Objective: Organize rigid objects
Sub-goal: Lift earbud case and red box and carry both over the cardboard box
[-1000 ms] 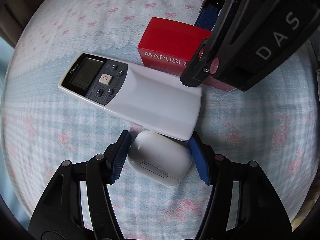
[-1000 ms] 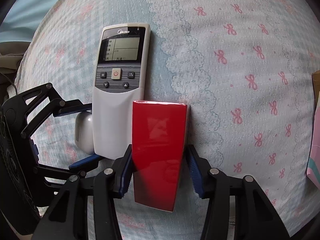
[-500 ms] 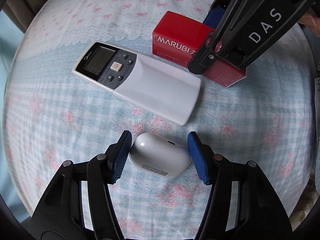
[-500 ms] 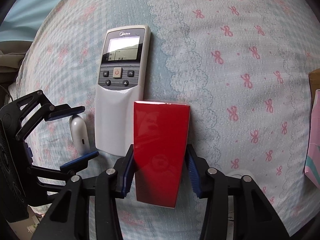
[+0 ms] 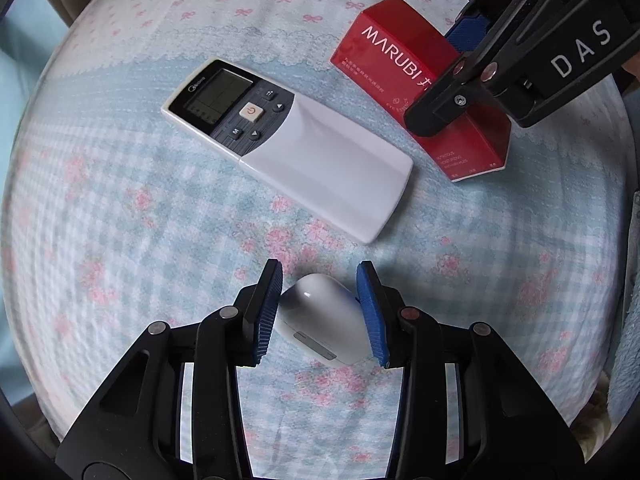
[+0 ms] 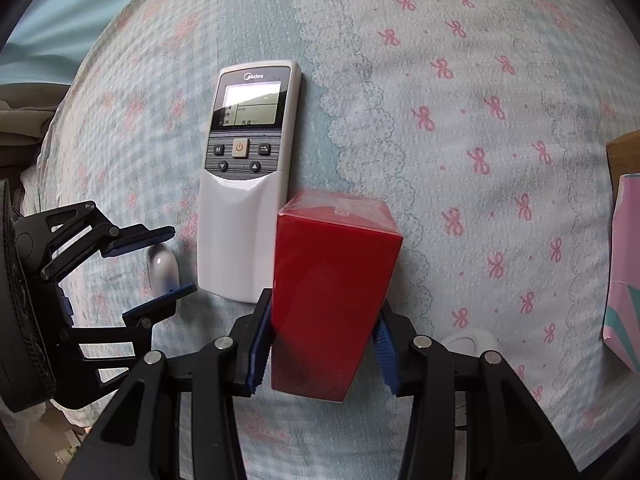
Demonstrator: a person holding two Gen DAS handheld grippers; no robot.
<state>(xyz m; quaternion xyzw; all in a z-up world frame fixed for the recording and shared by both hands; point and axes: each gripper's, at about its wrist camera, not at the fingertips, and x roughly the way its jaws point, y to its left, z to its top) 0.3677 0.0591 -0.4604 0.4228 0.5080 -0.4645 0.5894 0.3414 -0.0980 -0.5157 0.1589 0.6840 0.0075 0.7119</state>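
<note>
Moved since the earlier frame: white earbud case (image 5: 320,320), once tucked against the near end of the remote control (image 5: 288,148), now clear of it with bare fabric between them. Red box (image 6: 332,292) tilted up, its far end raised where it formerly lay flat beside the remote.

Item 1, white earbud case: held between the blue pads (image 5: 266,316) of the left hand-held gripper (image 5: 320,314), whose jaws have just been closing and now clamp its two sides. Whether it is lifted off the cloth or resting on it cannot be told from either view.

Item 2, red box, lettered MARUBI: clamped at its near half by the right hand-held gripper (image 6: 322,348), pads pressed on both long sides; its far end points toward the remote's lower right edge.

Item 3, remote control, white with dark button panel and screen: lies flat between the two hand-held grippers, apart from both, screen end farthest from them.

Surface: bedspread (image 6: 460,140), pale blue check with pink bows and flowers. Pink carton (image 6: 624,264) at the right edge of the right wrist view.
</note>
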